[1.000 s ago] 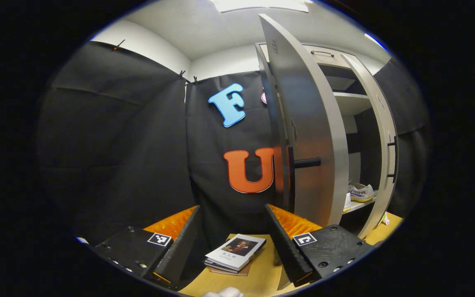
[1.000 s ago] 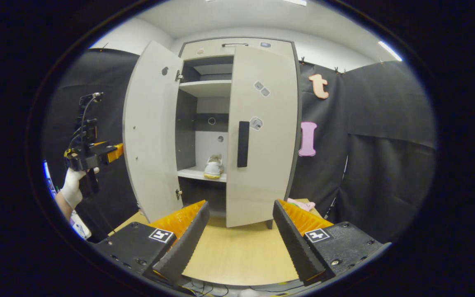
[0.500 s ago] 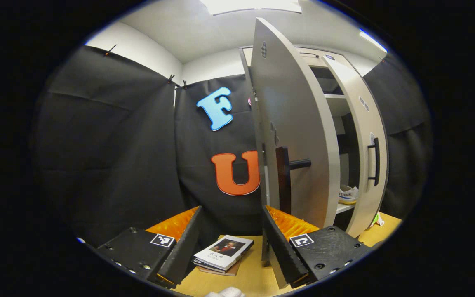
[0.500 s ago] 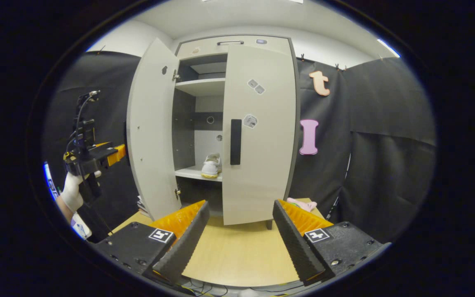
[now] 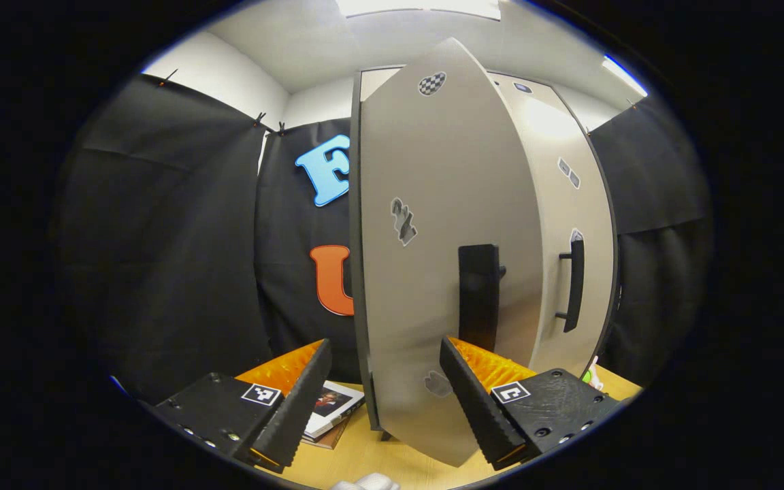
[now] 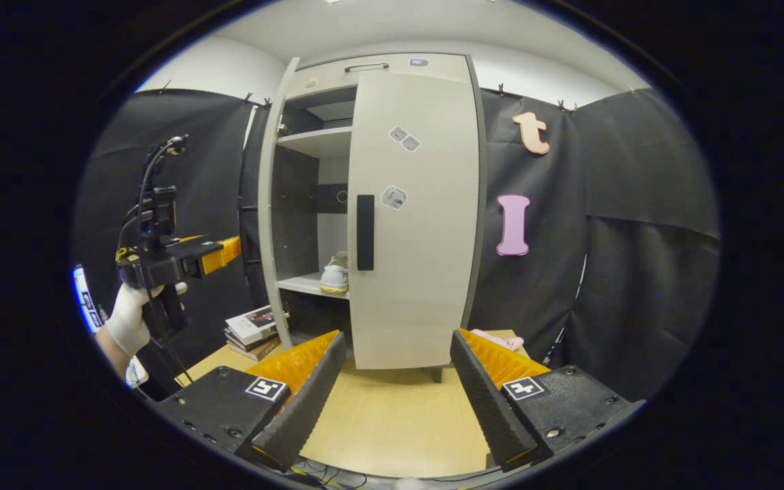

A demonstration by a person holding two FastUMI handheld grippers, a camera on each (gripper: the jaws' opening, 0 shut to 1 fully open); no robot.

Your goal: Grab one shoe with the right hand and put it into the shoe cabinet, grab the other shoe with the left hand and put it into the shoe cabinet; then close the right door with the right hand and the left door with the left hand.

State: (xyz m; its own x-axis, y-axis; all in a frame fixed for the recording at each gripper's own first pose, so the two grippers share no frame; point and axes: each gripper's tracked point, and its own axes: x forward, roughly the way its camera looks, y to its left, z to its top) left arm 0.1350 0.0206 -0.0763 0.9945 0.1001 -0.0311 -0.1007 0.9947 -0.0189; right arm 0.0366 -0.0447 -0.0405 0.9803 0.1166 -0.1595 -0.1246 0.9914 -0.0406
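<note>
Left hand-held gripper (image 5: 385, 401) wide open, holding nothing, fingers apart on either side of the bottom edge of the left door (image 5: 433, 272). Seen also in the right gripper view, off to the left of the cabinet, gripped by a gloved hand (image 6: 130, 320). Left door partly open, swung out toward the camera, its dark handle (image 5: 479, 296) just above the nearer finger. Can't tell if a finger touches the door.

Right hand-held gripper (image 6: 395, 401) wide open too, holding nothing, hanging above the wooden surface (image 6: 392, 422) in front of the shoe cabinet (image 6: 371, 211). Right door (image 6: 412, 218) shut flat against the cabinet front, with a dark handle (image 6: 365, 231) near its left edge.

One white shoe (image 6: 334, 275) resting on the lower shelf (image 6: 297, 284) inside the cabinet, seen through the gap left by the open door. Other shoe hidden behind the shut door, or too hard to tell.

Small stack of books (image 6: 250, 330) lying on the surface beside the cabinet's left foot. Pink cloth (image 6: 497, 338) lying on the surface just right of the cabinet.
</note>
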